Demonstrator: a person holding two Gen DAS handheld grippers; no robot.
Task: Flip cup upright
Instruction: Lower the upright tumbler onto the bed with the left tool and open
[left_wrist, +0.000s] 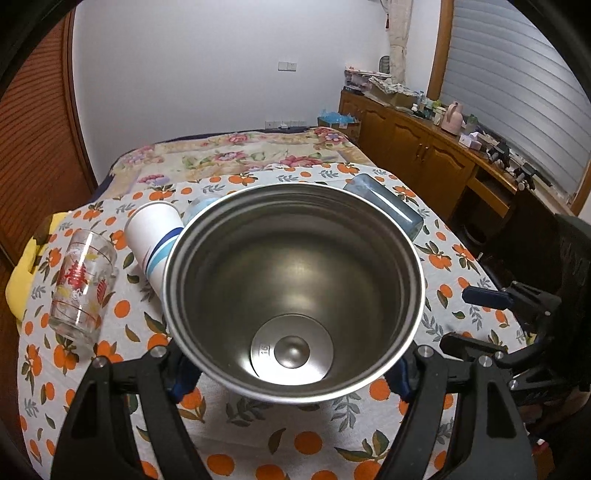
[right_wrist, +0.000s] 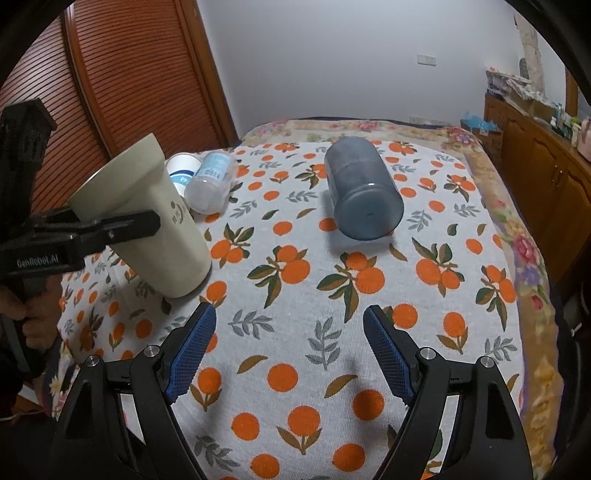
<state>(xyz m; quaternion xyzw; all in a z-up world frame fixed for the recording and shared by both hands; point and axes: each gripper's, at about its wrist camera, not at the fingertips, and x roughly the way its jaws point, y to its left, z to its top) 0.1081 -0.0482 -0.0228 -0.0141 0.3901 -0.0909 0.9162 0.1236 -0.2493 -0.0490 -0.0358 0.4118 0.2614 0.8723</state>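
My left gripper is shut on a cream steel-lined cup, whose open mouth fills the left wrist view. In the right wrist view the same cup stands tilted, base touching the orange-print cloth, mouth up and to the left, with the left gripper clamped around its middle. My right gripper is open and empty, low over the cloth to the right of the cup. It also shows at the right edge of the left wrist view.
A dark blue plastic cup lies on its side mid-table. A clear bottle and a white paper cup lie on their sides behind the held cup. A printed glass stands at the left. A wooden sideboard runs along the right.
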